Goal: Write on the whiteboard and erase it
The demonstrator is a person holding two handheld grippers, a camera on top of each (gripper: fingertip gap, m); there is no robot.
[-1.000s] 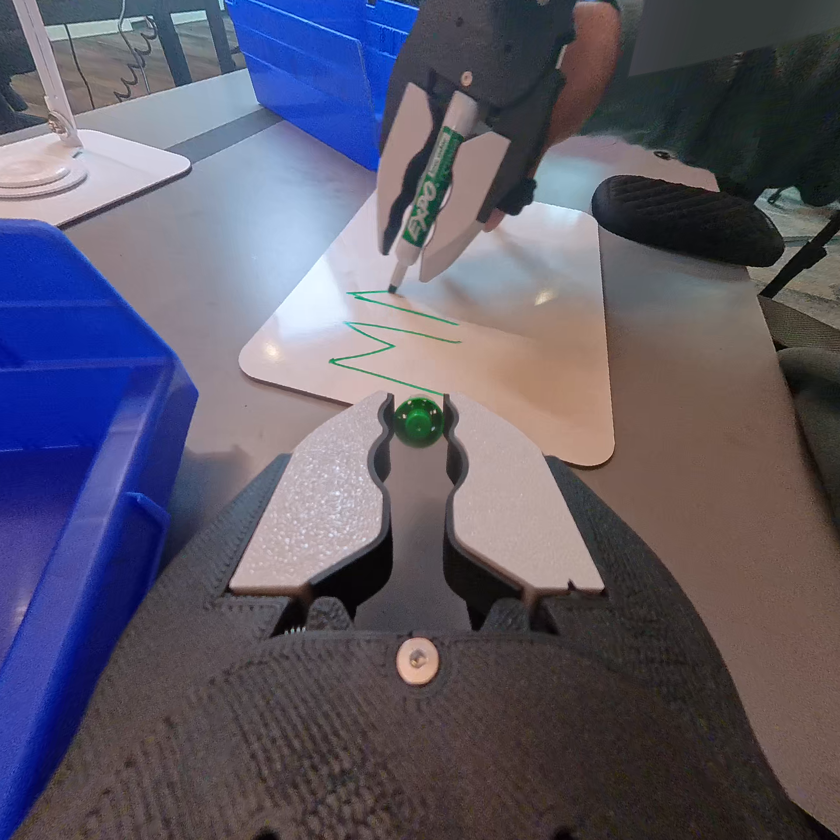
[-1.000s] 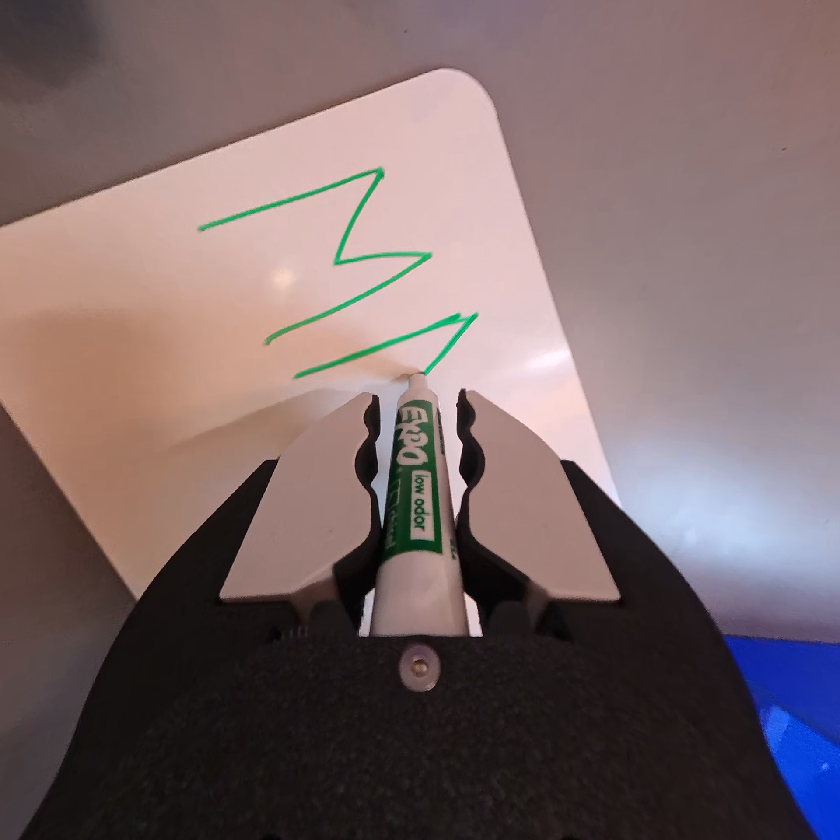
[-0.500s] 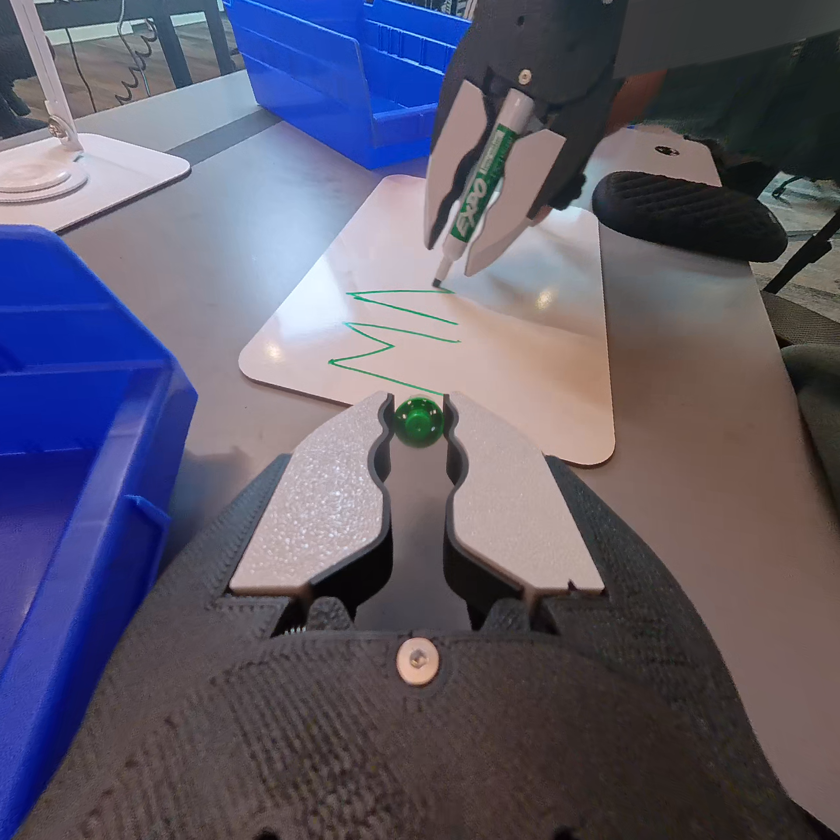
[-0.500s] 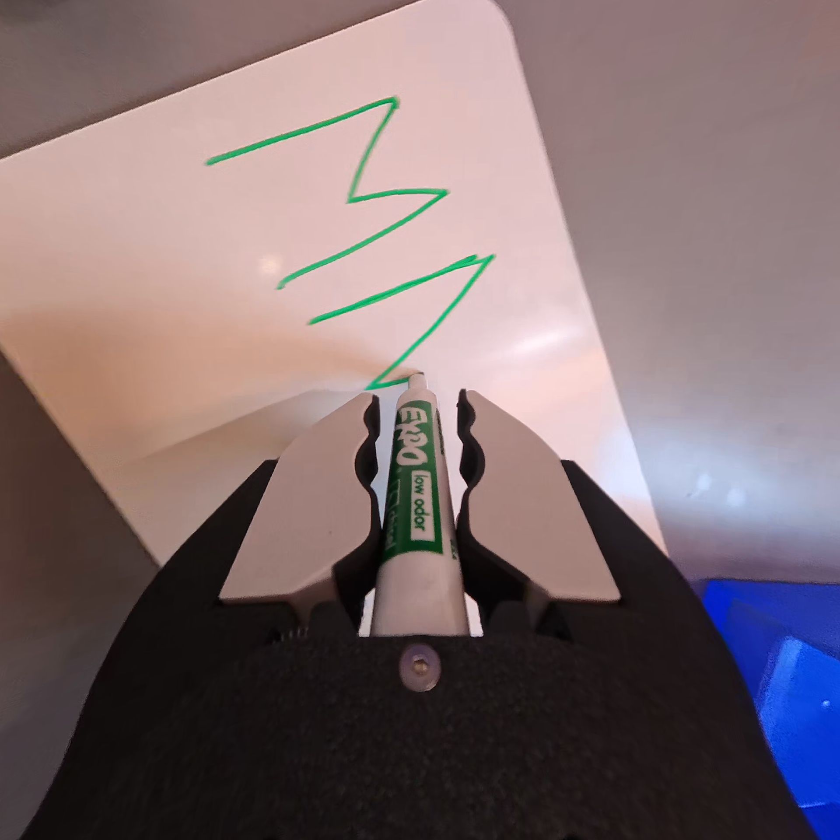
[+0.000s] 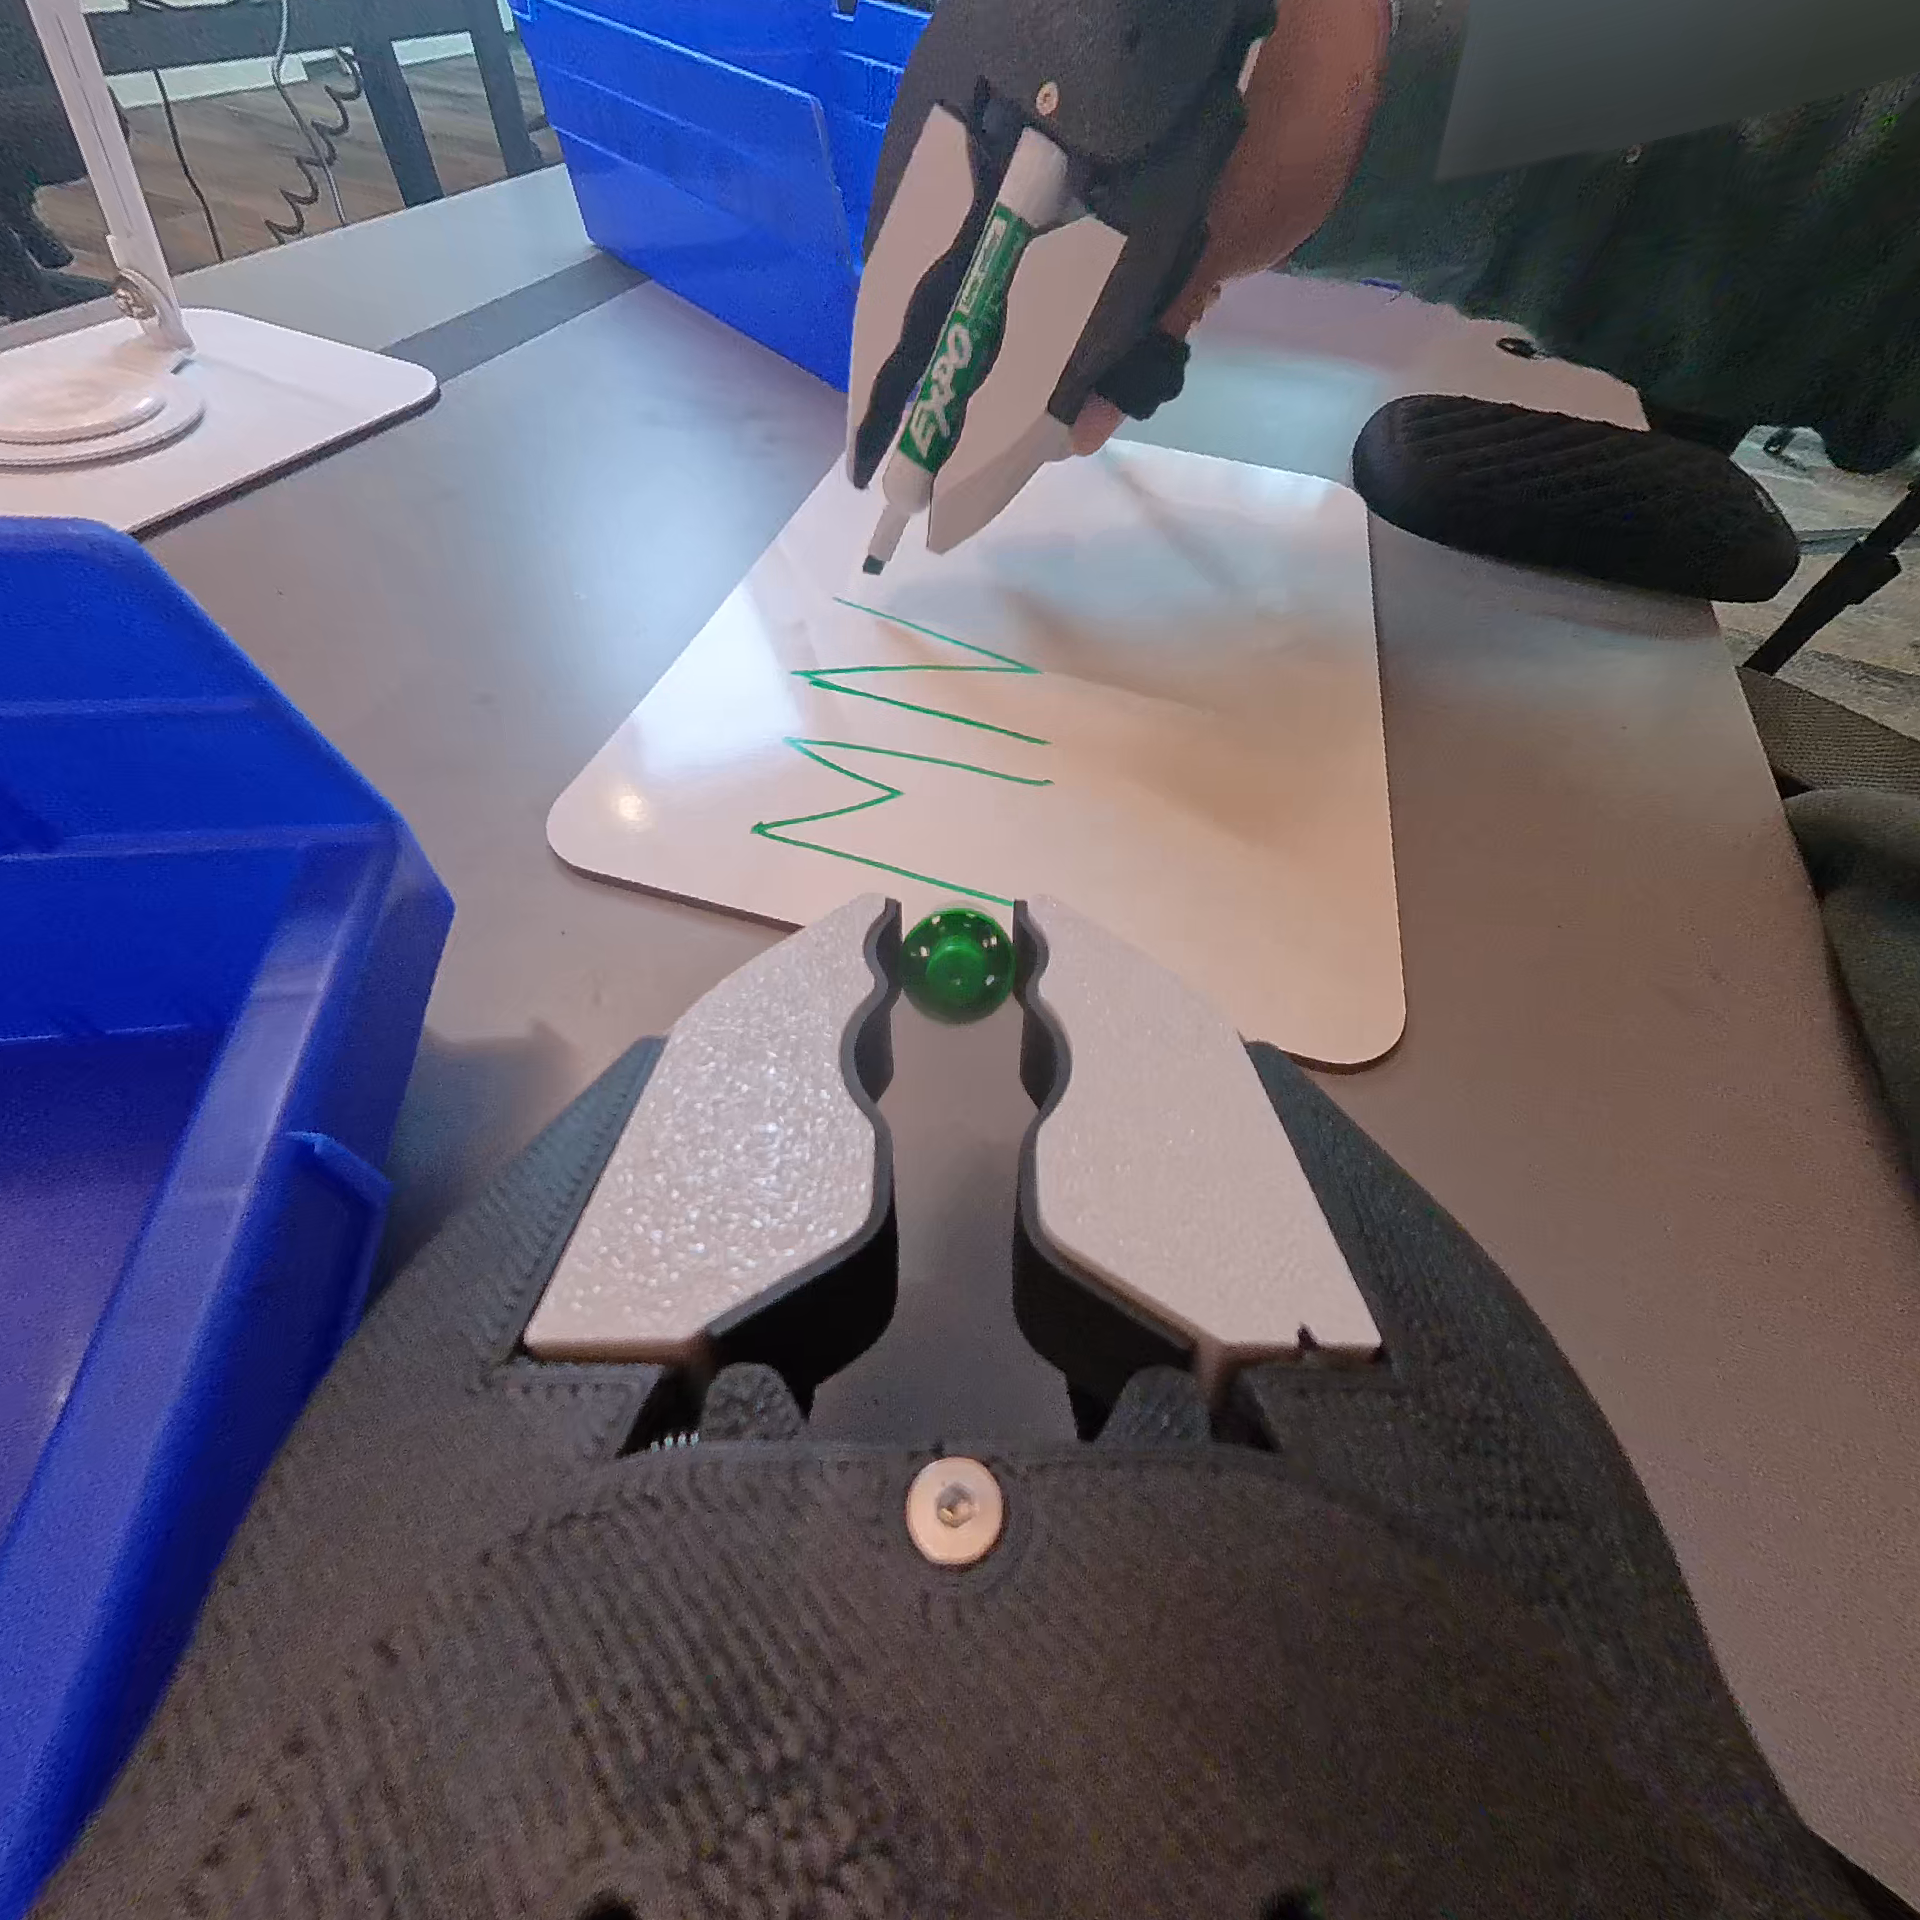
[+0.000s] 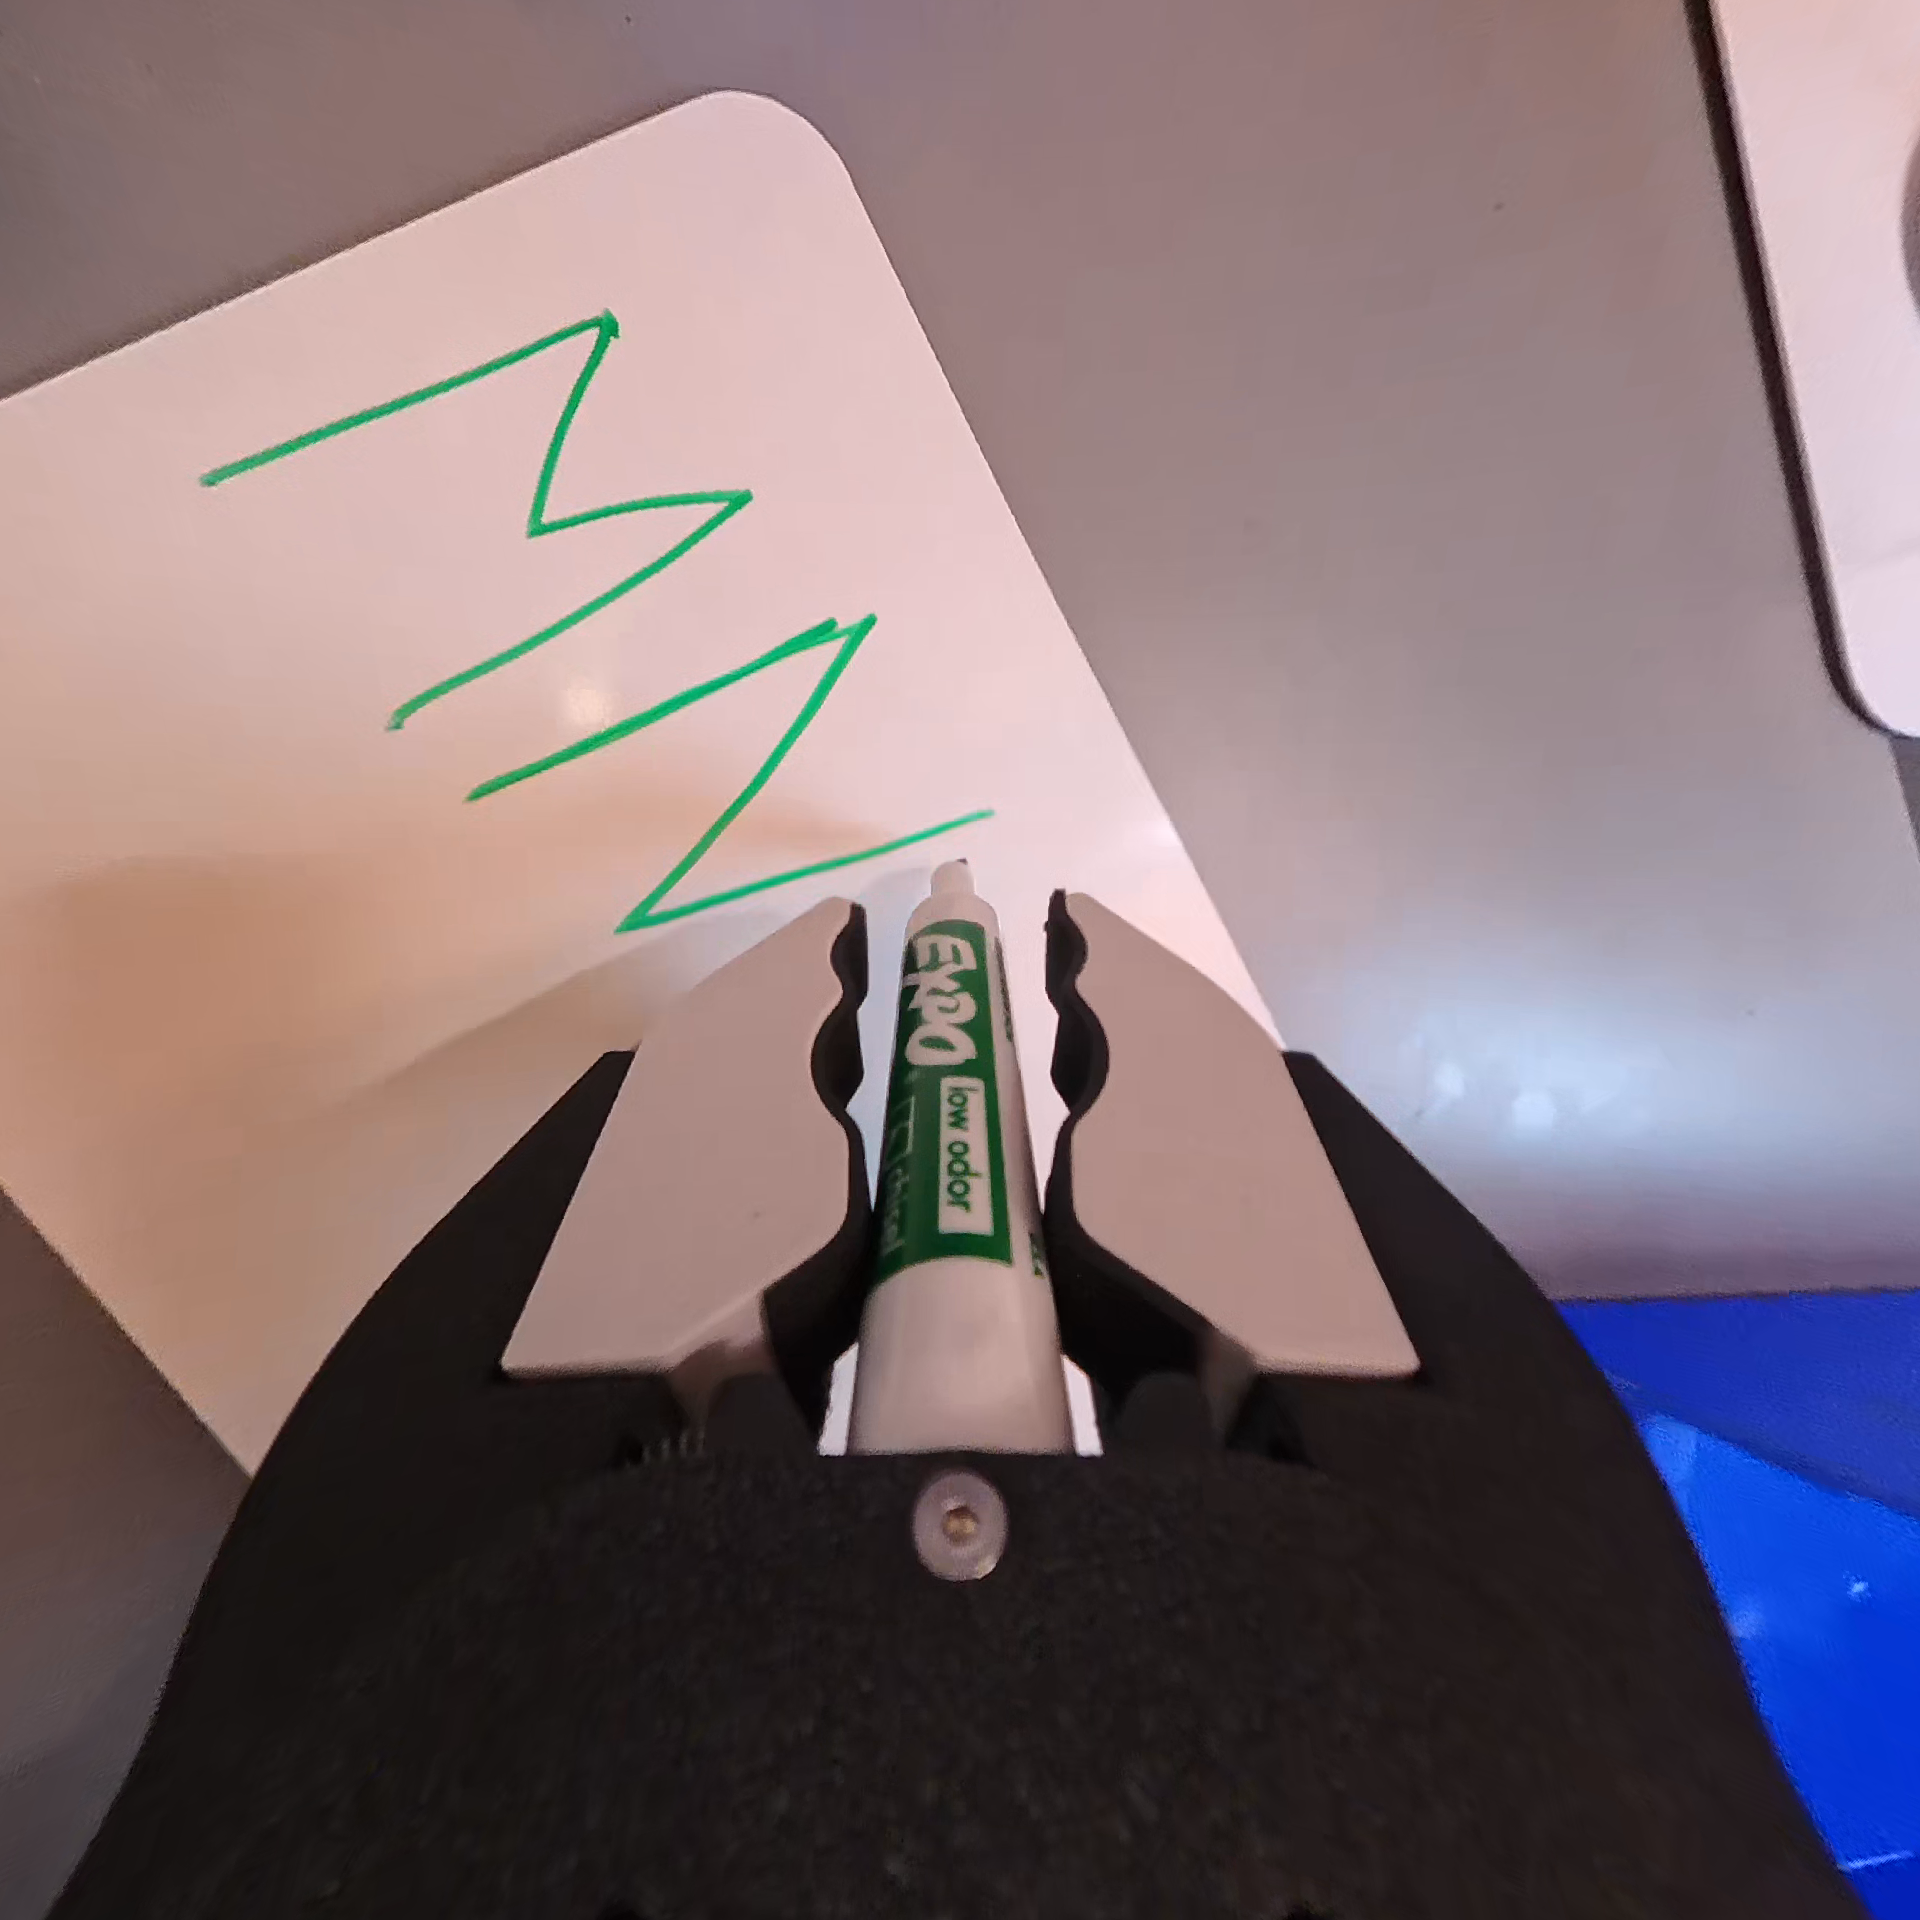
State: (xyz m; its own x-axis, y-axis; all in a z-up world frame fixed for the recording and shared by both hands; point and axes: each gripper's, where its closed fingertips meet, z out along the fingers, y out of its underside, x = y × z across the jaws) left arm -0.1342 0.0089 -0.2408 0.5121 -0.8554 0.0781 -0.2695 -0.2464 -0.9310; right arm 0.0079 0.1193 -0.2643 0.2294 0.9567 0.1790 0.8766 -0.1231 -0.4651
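Grey desk (image 5: pixel 1558 1195) carries everything. Blue bin (image 5: pixel 156 987) at near left in the left wrist view; a second blue bin (image 5: pixel 717 156) stands beyond the board's far end. White lamp base (image 5: pixel 208 395) at far left on the desk. Black padded armrest (image 5: pixel 1569 509) at the desk's right edge.

Whiteboard (image 5: pixel 1195 831) lies flat on the desk, rounded corners, between the two grippers. Green zigzag line (image 5: pixel 914 748) runs along the board's left half, several sharp peaks; clear in the right wrist view too (image 6: pixel 623 582).

Left gripper (image 5: pixel 954 961) low over the desk at the board's near edge. Jaws narrow, closed on the green marker cap (image 5: pixel 956 966), pinched at the tips.

Right gripper (image 5: pixel 914 499) held in a person's hand (image 5: pixel 1288 156), tilted down over the board's far left part. Jaws closed on the marker (image 6: pixel 951 1122), white barrel with green label, gripped along its length with the nose past the tips.

Marker tip (image 5: pixel 873 563) sits just off the last stroke's end, slightly above the board surface; contact not apparent. In the right wrist view the tip (image 6: pixel 954 868) lies just beside the end of the newest stroke.
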